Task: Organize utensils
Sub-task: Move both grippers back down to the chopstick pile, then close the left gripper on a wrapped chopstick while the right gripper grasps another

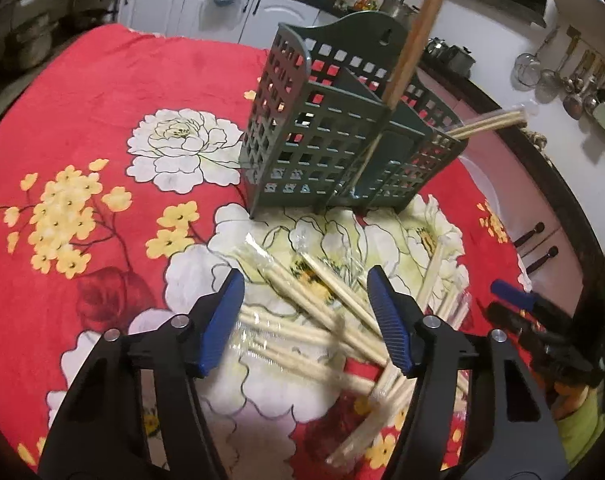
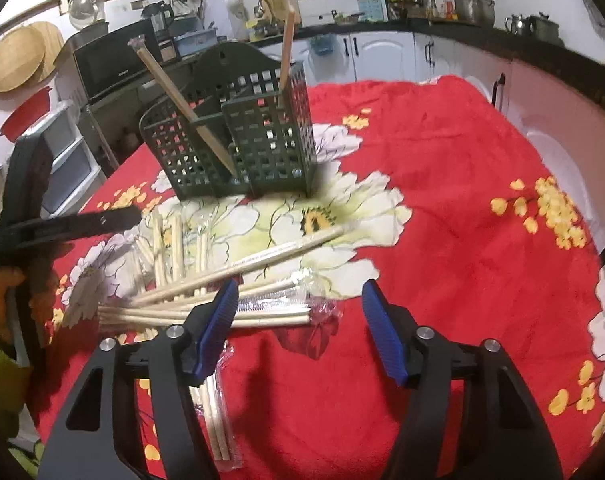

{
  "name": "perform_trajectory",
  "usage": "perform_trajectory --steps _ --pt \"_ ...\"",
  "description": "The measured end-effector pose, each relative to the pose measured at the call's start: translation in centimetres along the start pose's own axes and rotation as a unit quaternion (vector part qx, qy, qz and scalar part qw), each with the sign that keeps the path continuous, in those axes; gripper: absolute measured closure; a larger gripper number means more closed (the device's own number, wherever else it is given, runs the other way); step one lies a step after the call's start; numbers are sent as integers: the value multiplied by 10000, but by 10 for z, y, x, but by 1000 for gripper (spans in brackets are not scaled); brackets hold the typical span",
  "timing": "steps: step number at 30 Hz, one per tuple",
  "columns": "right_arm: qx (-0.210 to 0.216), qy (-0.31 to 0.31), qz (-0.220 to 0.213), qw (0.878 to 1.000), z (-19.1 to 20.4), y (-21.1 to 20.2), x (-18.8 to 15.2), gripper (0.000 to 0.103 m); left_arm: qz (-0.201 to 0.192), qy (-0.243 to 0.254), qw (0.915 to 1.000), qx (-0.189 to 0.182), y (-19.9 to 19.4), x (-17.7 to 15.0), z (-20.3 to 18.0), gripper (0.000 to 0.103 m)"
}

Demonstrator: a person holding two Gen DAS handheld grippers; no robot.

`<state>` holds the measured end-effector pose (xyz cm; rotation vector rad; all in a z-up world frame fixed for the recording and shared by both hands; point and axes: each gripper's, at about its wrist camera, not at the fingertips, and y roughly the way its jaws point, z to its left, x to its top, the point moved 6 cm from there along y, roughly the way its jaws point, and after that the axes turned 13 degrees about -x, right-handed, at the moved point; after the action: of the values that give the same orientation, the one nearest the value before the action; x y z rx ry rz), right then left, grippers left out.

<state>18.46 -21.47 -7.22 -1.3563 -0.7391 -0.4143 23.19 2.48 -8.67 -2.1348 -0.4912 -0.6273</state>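
A dark green perforated utensil holder [image 1: 342, 136] stands upright on the red floral cloth, also in the right wrist view [image 2: 238, 132]. Two wrapped chopstick pairs [image 1: 412, 48] lean in its compartments; one [image 2: 182, 112] tilts left, another [image 2: 287, 44] stands near upright. A pile of plastic-wrapped chopsticks [image 1: 322, 320] lies in front of the holder, seen too in the right wrist view [image 2: 222, 280]. My left gripper [image 1: 306, 316] is open, low over the pile. My right gripper [image 2: 298, 328] is open, just right of the pile's ends, holding nothing.
The red floral cloth [image 2: 462, 200] covers the table. Kitchen counters, white cabinets [image 1: 206, 8] and hanging utensils [image 1: 574, 80] ring the table. The right gripper shows at the left view's right edge [image 1: 518, 304]; the left gripper [image 2: 62, 224] shows at the right view's left.
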Motion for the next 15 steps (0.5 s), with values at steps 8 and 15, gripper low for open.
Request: perform_trajectory --steps 8,15 --pt "205 274 378 9987 -5 17 -5 54 183 -294 9994 41 22 6 14 52" --pt "474 647 626 9948 -14 28 -9 54 175 -442 9989 16 30 8 24 66"
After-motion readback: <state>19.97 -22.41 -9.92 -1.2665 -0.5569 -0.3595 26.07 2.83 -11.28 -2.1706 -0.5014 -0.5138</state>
